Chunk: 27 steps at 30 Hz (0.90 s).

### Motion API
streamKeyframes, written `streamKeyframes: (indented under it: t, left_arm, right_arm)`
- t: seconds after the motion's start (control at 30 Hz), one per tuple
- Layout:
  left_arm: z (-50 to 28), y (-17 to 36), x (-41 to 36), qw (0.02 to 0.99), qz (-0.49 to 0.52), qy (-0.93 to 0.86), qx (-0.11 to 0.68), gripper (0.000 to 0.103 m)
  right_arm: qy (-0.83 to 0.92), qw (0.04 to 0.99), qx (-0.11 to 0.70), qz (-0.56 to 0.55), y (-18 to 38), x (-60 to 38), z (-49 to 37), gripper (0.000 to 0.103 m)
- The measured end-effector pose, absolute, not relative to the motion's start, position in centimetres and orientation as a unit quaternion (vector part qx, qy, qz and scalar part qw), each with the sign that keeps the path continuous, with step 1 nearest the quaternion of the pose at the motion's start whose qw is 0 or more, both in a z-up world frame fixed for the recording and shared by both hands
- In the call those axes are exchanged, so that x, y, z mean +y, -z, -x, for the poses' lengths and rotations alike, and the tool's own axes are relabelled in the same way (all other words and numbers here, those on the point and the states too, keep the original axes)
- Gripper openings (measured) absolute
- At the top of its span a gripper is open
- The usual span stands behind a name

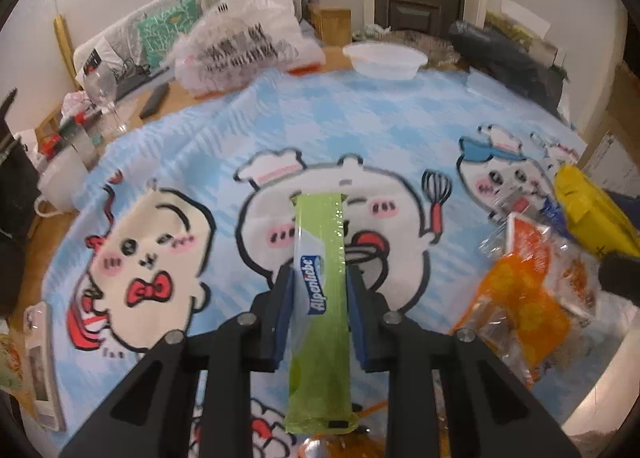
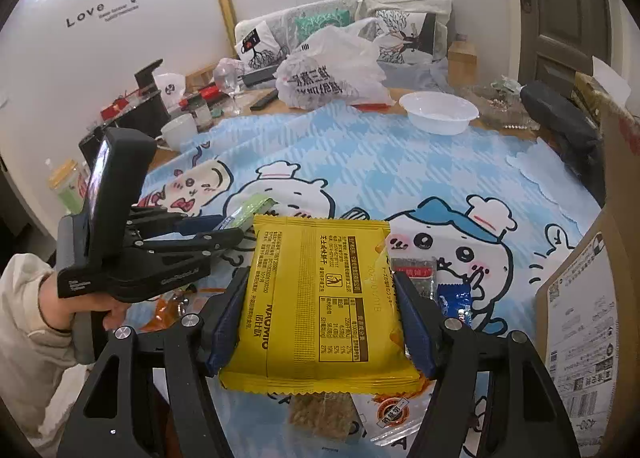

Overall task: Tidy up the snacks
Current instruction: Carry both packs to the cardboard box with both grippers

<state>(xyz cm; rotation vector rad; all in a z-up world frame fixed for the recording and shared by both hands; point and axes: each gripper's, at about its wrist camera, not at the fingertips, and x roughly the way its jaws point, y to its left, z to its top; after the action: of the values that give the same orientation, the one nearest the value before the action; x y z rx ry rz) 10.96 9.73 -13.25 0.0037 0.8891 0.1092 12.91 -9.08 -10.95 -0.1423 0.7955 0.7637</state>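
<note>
A blue checked cloth (image 1: 360, 126) printed with cartoon chefs covers the table (image 2: 404, 108), whose wood shows at the far edge. There stand a white bowl (image 2: 439, 112), a plastic bag (image 2: 332, 74) and a wine glass (image 2: 230, 82); a sofa (image 2: 304, 24) with cushions lines the wall behind, a dark door (image 2: 560, 10) to its right. The left gripper (image 1: 320, 278) is clamped on a green candy stick (image 1: 320, 298) above the cloth's middle. The right gripper (image 2: 320, 298) squeezes a yellow packet (image 2: 320, 298) over the near edge, orange packets (image 1: 520, 290) lying on the cloth between them.
</note>
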Motion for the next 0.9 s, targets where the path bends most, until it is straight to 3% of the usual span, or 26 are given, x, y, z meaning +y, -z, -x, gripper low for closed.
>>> streamKeyframes:
  t: [0.33, 0.53, 0.9]
  left_arm:
    - [-5.2, 1.8, 5.3, 0.94, -0.037, -0.034, 0.336, 0.023]
    - [-3.0, -4.7, -1.1, 0.958, -0.07, 0.016, 0.278, 0.023]
    - [-8.4, -6.8, -16.2, 0.936, -0.106, 0.169, 0.291, 0.023]
  right_arm:
    - [-0.382, 0.873, 0.298, 0.052, 3.8, -11.6, -8.9, 0.065]
    - [-0.361, 0.899, 0.243, 0.039, -0.8, -16.2, -6.5, 0.065]
    - [-0.245, 0.938, 0.244, 0.003, -0.5, -28.0, -9.3, 0.065]
